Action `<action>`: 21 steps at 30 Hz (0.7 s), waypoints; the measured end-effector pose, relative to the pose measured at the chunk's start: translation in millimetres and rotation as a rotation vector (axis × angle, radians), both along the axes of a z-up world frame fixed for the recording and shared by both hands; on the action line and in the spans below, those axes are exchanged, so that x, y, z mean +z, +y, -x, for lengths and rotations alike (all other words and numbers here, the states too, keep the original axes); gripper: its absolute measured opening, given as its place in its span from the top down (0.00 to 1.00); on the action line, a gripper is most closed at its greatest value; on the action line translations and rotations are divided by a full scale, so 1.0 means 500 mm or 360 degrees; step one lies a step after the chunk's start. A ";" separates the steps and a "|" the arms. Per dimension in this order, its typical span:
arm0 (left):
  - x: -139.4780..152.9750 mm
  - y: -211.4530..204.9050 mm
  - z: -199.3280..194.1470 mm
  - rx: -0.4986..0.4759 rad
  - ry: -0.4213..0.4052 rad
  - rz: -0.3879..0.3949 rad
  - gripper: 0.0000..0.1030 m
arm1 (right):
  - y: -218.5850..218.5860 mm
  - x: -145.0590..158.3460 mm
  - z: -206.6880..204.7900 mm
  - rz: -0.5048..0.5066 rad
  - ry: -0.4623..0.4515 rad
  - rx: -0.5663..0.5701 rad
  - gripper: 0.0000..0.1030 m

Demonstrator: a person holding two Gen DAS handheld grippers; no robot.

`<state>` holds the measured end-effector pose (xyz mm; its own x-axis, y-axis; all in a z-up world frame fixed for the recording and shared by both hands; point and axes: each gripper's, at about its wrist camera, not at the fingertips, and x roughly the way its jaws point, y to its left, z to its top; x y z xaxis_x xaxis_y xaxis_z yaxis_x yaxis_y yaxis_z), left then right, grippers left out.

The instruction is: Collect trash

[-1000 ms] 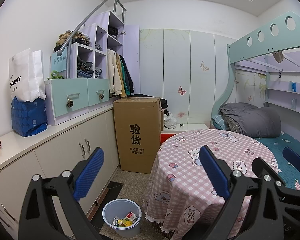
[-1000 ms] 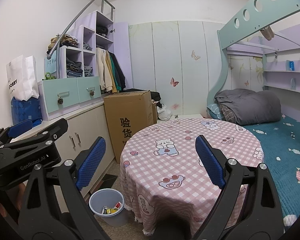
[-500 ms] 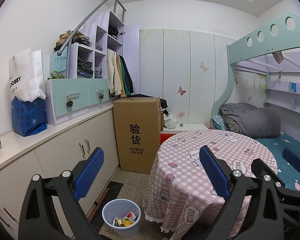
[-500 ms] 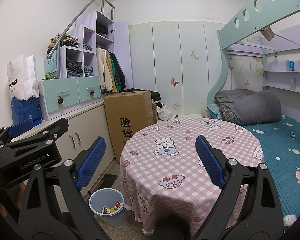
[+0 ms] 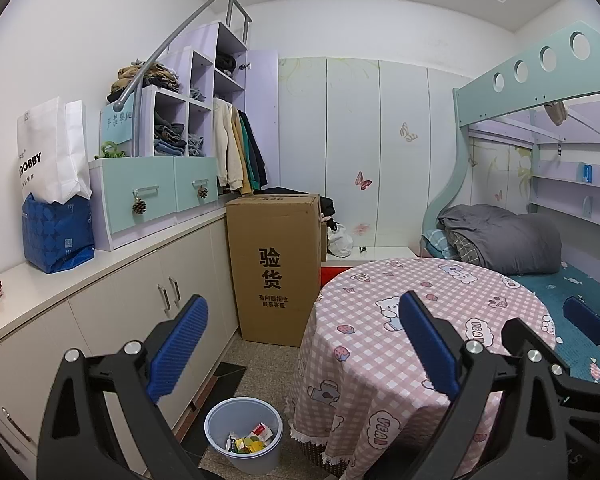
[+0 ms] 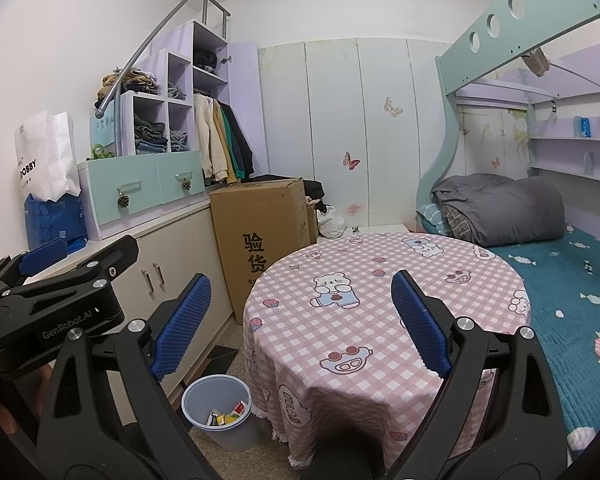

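Trash (image 5: 249, 439) is lying in the bin (image 5: 216, 426) on the floor beside the round table (image 5: 420, 280), seen from the left wrist; the left gripper (image 5: 302, 346) is hovering wide open, holding nothing. From the right wrist, the right gripper (image 6: 300, 320) is likewise gaping empty above the table, whose cloth is showing no litter. Those wrappers are looking light, crinkly and slippery; pinching a flat edge is probably wisest.

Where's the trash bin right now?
The trash bin stands on the floor, low in both wrist views, between the cabinet on its left and the round table's pink cloth on its right.
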<state>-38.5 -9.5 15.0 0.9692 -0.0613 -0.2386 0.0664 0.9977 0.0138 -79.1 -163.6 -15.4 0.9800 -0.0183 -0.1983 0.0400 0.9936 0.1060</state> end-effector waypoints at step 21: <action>-0.006 -0.002 0.000 -0.0013 0.0006 -0.0006 0.08 | -0.002 0.005 0.002 -0.0008 0.0006 -0.0009 0.13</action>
